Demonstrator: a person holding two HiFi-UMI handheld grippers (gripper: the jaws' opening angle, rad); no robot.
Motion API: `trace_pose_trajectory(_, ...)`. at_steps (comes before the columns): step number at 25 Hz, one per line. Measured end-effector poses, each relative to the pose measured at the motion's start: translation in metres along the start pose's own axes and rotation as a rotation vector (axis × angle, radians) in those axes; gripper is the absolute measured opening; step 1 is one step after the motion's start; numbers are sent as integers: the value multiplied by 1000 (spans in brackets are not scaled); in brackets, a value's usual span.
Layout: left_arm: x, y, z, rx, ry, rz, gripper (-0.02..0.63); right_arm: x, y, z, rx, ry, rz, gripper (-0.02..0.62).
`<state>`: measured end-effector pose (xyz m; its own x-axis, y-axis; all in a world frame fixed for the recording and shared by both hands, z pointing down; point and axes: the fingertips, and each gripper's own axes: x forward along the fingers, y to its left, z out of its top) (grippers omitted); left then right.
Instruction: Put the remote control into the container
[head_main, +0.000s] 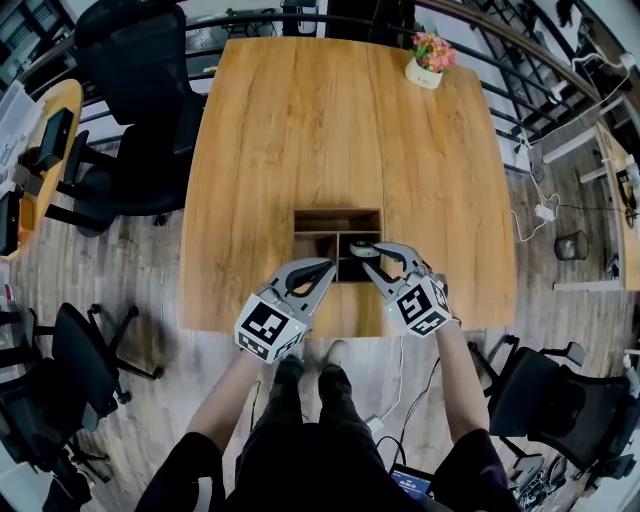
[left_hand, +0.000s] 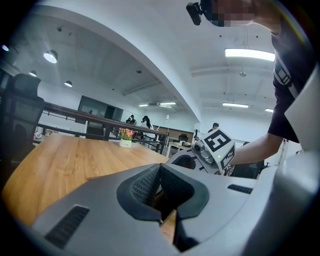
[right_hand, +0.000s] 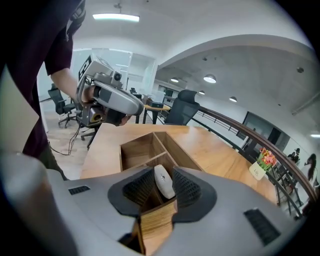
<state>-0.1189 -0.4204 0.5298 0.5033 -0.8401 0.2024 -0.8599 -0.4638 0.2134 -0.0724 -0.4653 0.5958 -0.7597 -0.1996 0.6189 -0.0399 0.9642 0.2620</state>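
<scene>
We find the left gripper (head_main: 325, 268) over the table's (head_main: 330, 120) near edge, just left of the wooden container (head_main: 335, 212). Its own view shows what the head view does not: the jaws meet at their tips with nothing between them. That view also catches the right gripper (left_hand: 215, 147) beside it and the flower pot (left_hand: 125, 137) far across the table.

From the head view we cannot make out the remote, since the right gripper (head_main: 360, 254) hangs over the container's near right compartment and covers it. Only the right gripper view shows the white remote (right_hand: 163, 181), down inside that compartment. It sits between jaws that stand a little apart, and we cannot tell whether either pad touches it. Its long axis runs roughly along the jaws' line, with one end toward the far side and the near end hidden behind the container's near wall.

Black office chairs (head_main: 130, 110) stand left of the table.
</scene>
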Motion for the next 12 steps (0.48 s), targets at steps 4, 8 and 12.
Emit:
trace_pose_trajectory(4, 0, -1, 1, 0, -2, 3, 12, -5, -5, 8, 23, -38, -24, 107)
trace_pose_trajectory(8, 1, -5, 4, 4, -5, 14, 12, -17, -6, 19, 78, -97, -41, 107)
trace_pose_trajectory(12, 1, -11, 8, 5, -18, 28, 12, -33, -6, 36, 204, -203, -69, 106)
